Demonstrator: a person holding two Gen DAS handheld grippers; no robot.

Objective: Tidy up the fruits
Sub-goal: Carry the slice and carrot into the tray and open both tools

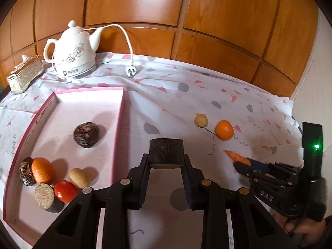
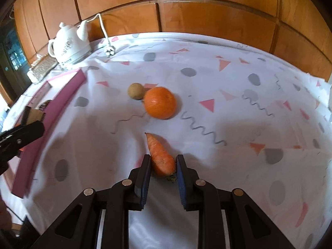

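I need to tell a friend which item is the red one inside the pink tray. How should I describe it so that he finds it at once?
Start at the pink tray on the patterned cloth, left of the claws. In its near corner lies a cluster of small items; the red fruit is at the cluster's near edge, between a cork-topped dark cylinder and a beige oval. It alone is glossy red and smooth.

A table draped in a white tablecloth [image 2: 207, 78] with pink triangles and grey blobs. On it: a white teapot [image 1: 72, 56] at the back left, its plug [image 1: 130, 70] just beside, a patterned tissue box [image 1: 25, 74], a pink tray [image 1: 118, 124], then a small tan fruit [image 2: 136, 91] touching an orange [image 2: 159, 102], and a carrot [image 2: 160, 155] nearer the camera.
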